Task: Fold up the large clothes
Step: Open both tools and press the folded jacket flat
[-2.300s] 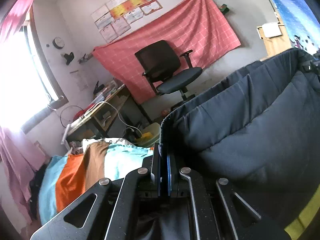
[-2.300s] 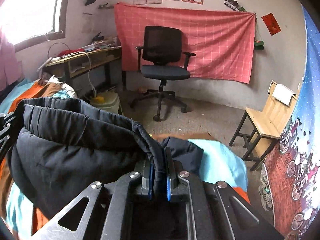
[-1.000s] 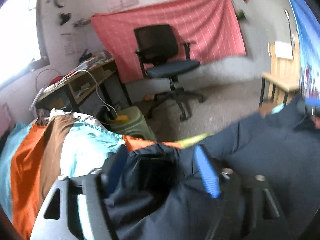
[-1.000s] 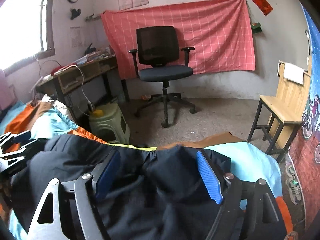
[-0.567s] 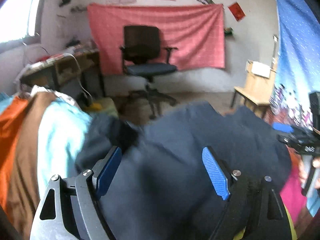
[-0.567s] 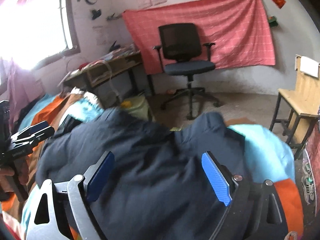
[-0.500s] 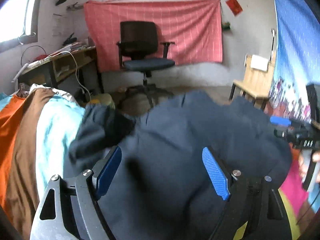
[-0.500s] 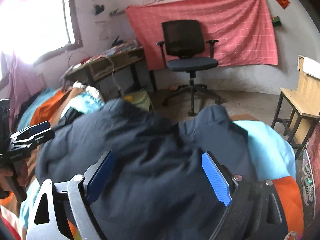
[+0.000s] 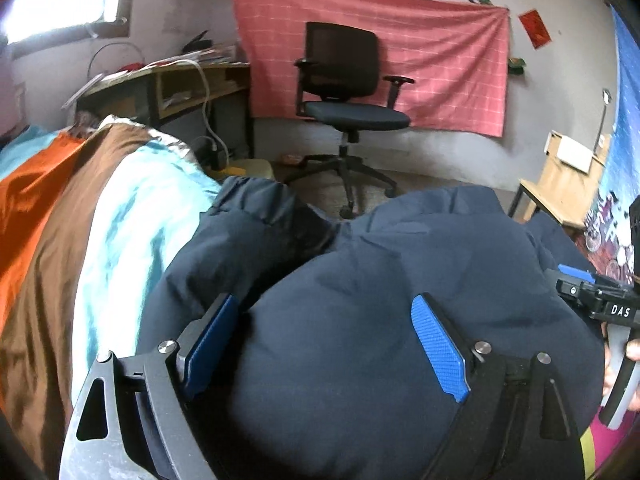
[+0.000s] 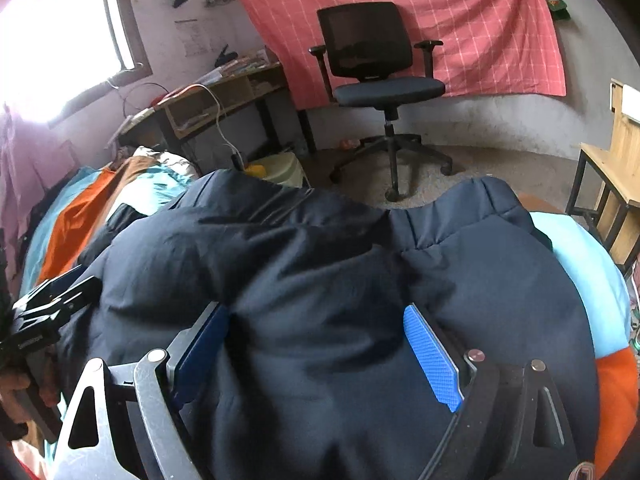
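A dark navy puffer jacket [image 9: 440,248] lies bunched on a bed with an orange, brown and light blue bedspread [image 9: 80,220]. My left gripper [image 9: 322,308] hovers low over the jacket's left part, its jaws opening wide. Puffy fabric bulges up between the blue pads [image 9: 438,354], and they do not pinch it. My right gripper [image 10: 316,312] stands open over the same jacket [image 10: 280,248], fabric swelling between its fingers too. Each gripper shows at the edge of the other's view: the right one [image 9: 588,296] in a hand, the left one [image 10: 52,300].
Beyond the bed's end stand a black office chair [image 9: 344,92], a cluttered wooden desk [image 9: 168,80] by the window, a pale green stool [image 10: 280,170] and a wooden chair [image 9: 560,184]. A red checked cloth [image 9: 400,40] hangs on the wall.
Both grippers were shut on the lifted jacket, then their jaws opened and the jacket dropped onto the bed. Both have since sunk closer to it, and the left one has rolled.
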Action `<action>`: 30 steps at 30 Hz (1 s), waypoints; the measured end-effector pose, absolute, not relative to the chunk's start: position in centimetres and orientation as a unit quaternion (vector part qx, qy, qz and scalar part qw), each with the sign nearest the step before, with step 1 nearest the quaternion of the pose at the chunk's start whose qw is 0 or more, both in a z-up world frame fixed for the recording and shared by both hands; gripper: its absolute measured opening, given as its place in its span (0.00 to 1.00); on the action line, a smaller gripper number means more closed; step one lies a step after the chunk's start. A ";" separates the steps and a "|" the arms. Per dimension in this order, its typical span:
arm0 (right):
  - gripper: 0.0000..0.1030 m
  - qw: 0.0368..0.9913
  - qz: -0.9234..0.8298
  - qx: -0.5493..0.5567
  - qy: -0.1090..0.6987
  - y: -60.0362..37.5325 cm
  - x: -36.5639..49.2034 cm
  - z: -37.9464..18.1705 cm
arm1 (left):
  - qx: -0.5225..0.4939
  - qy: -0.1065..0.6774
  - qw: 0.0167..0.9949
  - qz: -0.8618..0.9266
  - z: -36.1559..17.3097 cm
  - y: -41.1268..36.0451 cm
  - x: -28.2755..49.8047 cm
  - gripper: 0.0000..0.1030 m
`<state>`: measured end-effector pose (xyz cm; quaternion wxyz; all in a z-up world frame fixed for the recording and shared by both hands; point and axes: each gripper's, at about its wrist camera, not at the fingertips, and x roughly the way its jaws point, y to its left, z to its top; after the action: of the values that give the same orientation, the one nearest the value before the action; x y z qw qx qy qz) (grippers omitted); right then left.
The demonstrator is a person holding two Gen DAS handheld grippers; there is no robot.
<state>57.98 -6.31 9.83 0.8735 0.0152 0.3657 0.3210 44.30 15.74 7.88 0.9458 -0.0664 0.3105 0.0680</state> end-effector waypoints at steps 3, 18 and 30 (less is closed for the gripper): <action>0.89 0.873 0.318 0.006 0.371 -5.6 58.5 9.3 | -0.076 0.305 0.947 0.072 7.8 16.4 44.3 0.83; 0.96 0.870 0.309 0.004 0.384 -4.5 61.3 6.8 | -0.118 0.299 0.939 0.126 6.8 19.9 46.9 0.88; 0.98 0.873 0.305 0.009 0.381 -4.7 61.3 6.4 | -0.127 0.312 0.932 0.138 6.9 20.6 47.6 0.90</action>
<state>61.31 -4.66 6.41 0.8727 0.0093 0.3812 0.3050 47.63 20.61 6.85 0.9315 -0.1272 0.3116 0.1378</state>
